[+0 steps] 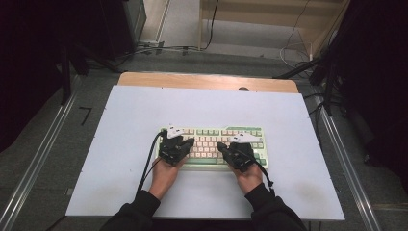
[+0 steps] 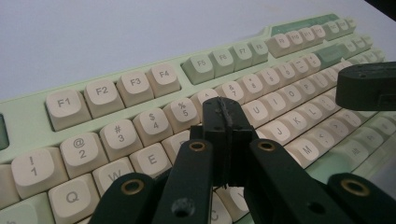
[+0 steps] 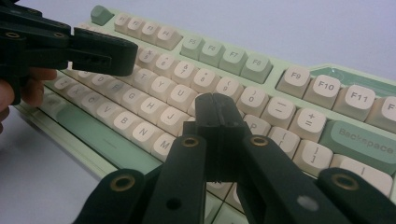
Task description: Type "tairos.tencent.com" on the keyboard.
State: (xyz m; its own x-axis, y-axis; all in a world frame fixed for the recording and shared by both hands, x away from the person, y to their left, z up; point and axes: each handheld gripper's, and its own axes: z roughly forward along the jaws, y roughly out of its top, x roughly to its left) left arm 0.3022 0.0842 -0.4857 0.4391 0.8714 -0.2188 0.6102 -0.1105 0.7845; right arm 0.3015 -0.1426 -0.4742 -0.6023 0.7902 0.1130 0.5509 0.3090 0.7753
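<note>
Under both tips, closest in, lies the keyboard (image 1: 214, 147), flat on the white worktop (image 1: 130, 120). Left hand-held gripper (image 2: 225, 115) is clenched on nothing, jaws pressed together above the keys around R and T. Right hand-held gripper (image 3: 215, 111) is likewise clenched empty, over the keys near O and P. I judge the keyboard rigid and fairly heavy; its sprung keycaps give under light presses from a closed tip, so no grasp is needed. Farther ahead run the function keys (image 2: 112, 91), then bare worktop.

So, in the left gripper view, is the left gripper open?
No, the left gripper has its jaws pressed together above the keyboard.
</note>
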